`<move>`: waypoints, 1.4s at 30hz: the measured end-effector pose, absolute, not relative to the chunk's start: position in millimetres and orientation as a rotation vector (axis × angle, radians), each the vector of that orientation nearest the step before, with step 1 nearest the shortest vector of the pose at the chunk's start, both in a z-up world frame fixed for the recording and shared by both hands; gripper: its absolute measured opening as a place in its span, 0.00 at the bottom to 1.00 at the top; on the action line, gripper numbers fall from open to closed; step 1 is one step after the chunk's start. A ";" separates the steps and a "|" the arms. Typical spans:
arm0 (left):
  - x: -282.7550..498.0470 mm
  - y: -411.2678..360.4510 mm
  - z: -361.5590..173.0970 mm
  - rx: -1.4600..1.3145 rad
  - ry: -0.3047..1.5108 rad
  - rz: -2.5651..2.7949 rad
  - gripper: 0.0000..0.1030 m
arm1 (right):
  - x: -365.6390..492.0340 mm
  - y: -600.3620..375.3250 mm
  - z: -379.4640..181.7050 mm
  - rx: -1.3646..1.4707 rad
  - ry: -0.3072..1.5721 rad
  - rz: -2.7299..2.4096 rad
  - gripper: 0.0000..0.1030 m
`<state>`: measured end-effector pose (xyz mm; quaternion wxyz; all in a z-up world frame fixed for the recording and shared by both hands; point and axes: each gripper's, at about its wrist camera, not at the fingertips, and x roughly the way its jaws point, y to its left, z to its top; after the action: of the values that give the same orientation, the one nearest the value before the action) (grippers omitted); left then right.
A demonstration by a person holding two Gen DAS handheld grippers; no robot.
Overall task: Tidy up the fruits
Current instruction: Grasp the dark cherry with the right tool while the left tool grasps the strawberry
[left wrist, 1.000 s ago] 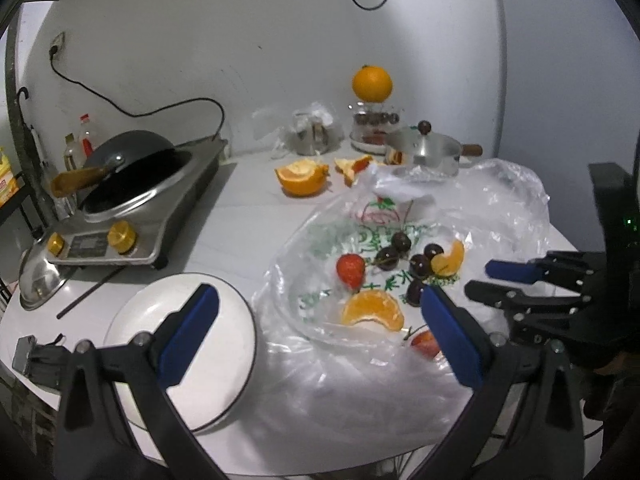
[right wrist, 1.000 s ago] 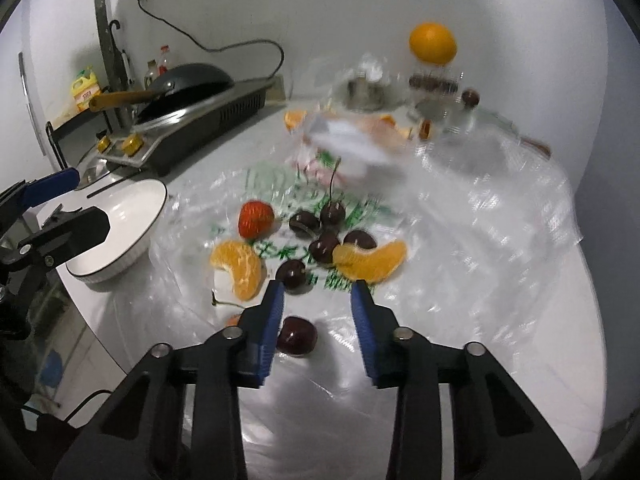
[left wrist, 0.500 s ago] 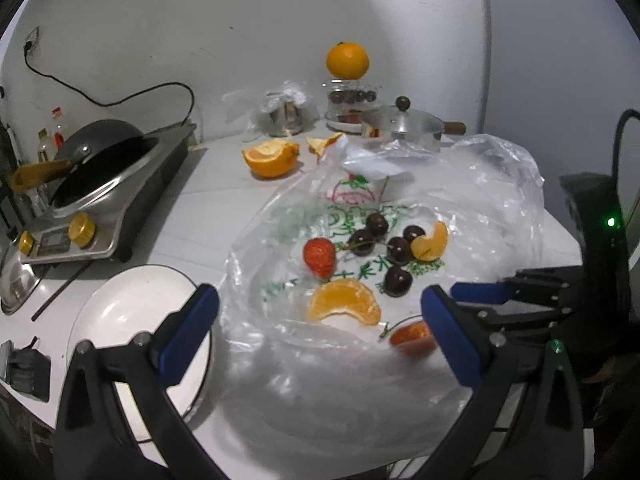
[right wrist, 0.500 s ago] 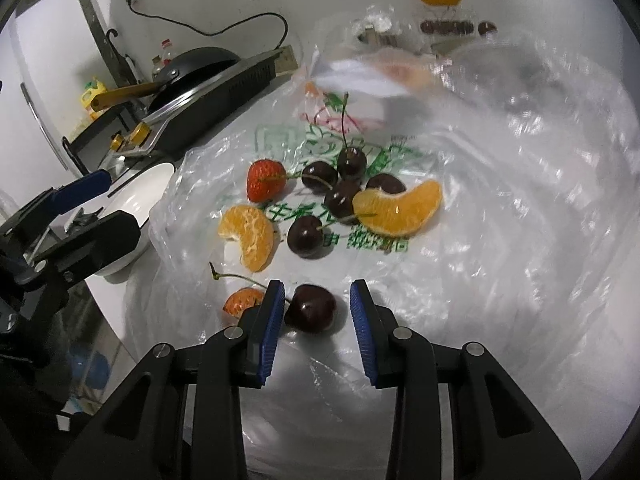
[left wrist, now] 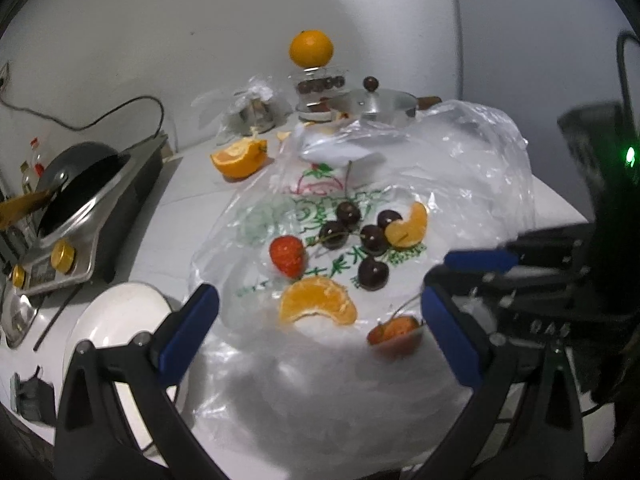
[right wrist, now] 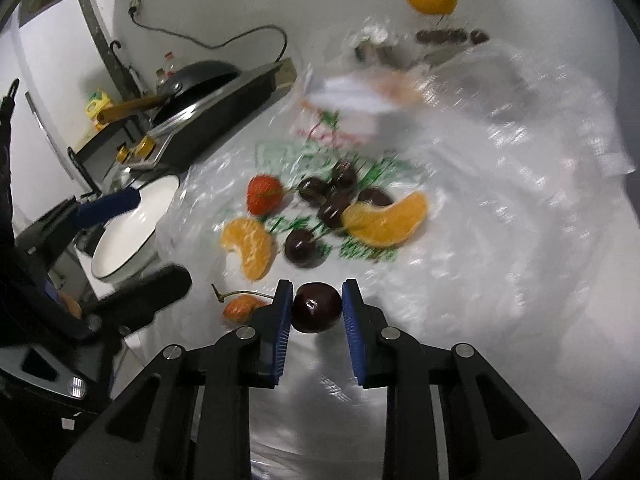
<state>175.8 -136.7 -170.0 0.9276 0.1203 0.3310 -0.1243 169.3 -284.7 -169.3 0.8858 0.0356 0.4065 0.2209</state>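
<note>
1. The right gripper had its 2 blue ribbed pads closed against the sides of a glossy, dark red cherry, round and smooth, which sat between them just above the crinkled clear plastic bag.
2. The left gripper stood wide open, its flat blue pads far apart and holding nothing, hovering over the near edge of the same bag.
3. On the bag, printed with green and red marks, lay a loose cluster of dark cherries, some with thin stems.
4. A bumpy red strawberry lay just left of that cluster.
5. 2 peeled orange segments, crescent-shaped and pithy, lay on the bag: one near the left gripper, the other touching the cluster's right side.
6. A small reddish-orange fruit with a curved stem lay just left of the right gripper's left pad; its kind was unclear.
7. A smooth white round plate with a dark rim sat on the white counter, left of the bag.
8. Behind were a dark pan on a steel cooker, a cut orange half, and a whole orange perched on a glass jar.
</note>
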 end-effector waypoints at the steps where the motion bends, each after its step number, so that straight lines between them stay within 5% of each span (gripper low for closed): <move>1: 177.0 -140.7 -170.4 0.258 0.670 -0.265 0.99 | 168.9 -287.0 -167.8 0.070 0.836 0.448 0.26; 6: 188.4 -153.0 -176.2 0.266 0.686 -0.310 0.98 | 168.0 -302.1 -164.8 0.075 0.808 0.387 0.26; 31: 187.5 -160.5 -227.1 0.212 0.932 -0.458 0.38 | 162.7 -321.2 -177.6 0.103 0.810 0.336 0.26; 42: 185.7 -149.0 -198.8 0.121 0.853 -0.469 0.37 | 157.0 -312.8 -166.5 0.086 0.785 0.340 0.26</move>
<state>185.7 -149.0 -198.8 0.8821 0.0583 0.4097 -0.2250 157.0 -312.8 -166.5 0.9091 0.0416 0.3804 0.1647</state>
